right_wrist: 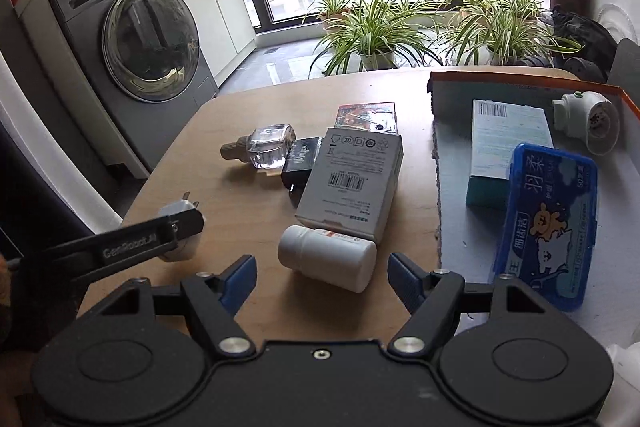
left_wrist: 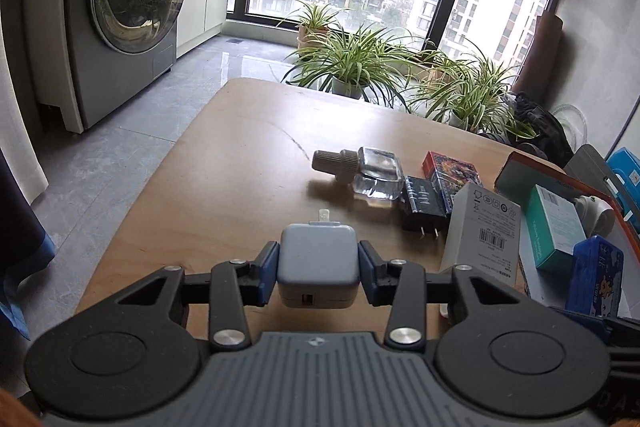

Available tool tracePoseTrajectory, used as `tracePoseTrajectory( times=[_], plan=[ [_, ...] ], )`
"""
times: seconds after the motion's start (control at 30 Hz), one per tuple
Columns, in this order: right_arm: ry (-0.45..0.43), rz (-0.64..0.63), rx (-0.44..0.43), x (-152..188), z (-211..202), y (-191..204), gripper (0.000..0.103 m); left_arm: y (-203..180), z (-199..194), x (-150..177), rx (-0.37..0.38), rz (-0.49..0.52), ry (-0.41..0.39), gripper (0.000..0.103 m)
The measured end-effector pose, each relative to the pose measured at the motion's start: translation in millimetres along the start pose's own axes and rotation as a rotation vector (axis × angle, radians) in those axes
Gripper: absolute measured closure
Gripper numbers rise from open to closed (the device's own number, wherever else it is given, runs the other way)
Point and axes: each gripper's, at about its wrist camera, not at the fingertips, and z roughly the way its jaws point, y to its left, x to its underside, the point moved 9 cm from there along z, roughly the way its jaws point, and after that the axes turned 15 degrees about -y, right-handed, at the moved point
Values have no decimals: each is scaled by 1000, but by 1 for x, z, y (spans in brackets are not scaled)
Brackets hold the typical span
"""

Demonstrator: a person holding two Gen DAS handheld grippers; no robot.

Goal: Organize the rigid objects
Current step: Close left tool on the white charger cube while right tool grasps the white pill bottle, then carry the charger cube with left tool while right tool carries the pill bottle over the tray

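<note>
Clamped between the blue pads of the left hand-held gripper point(left_wrist: 319, 269) sits a small grey square plug-in charger point(left_wrist: 318, 263), prongs pointing away, held just above the pale wooden surface point(left_wrist: 240, 155). Its jaws are closed firmly on the charger's two sides. The right hand-held gripper point(right_wrist: 322, 273) stands about half open and holds nothing; a white cylindrical plastic bottle point(right_wrist: 328, 257) lies on its side just ahead of its jaws.

Judging by this, the pick-up step is done for the charger, and the next move should carry it right to the orange-rimmed grey tray point(right_wrist: 452, 163), which already holds a blue plastic floss box point(right_wrist: 548, 223) and a teal-and-white carton point(right_wrist: 506, 143). The right jaws look set to straddle the bottle, needing a squarer line-up first.
</note>
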Motion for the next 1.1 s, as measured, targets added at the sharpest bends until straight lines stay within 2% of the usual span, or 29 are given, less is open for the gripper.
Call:
tracePoseTrajectory(
  times=[0.13, 0.17, 0.2, 0.27, 0.37, 0.5, 0.7, 1.1],
  plan=[
    [9, 14, 72, 5, 24, 3, 18, 12, -11, -1, -12, -34, -7, 61],
    [9, -1, 96, 7, 27, 3, 29, 13, -11, -3, -12, -36, -9, 61],
    [3, -12, 104, 7, 27, 4, 29, 14, -13, -4, -13, -35, -12, 61],
    [-6, -15, 103, 6, 24, 6, 34, 13, -16, -5, -9, -40, -19, 61],
    [-13, -19, 83, 4, 13, 8, 34, 12, -19, -5, 5, -52, -23, 61],
    [-38, -9, 70, -1, -13, 1, 34, 1, -26, -5, 25, -50, -29, 61],
    [-132, -44, 80, -18, -68, -18, 34, -27, -43, -8, 71, -43, -45, 61],
    [-248, -26, 245, -34, -163, -112, 34, -131, -72, 2, 252, 10, -49, 61]
  ],
)
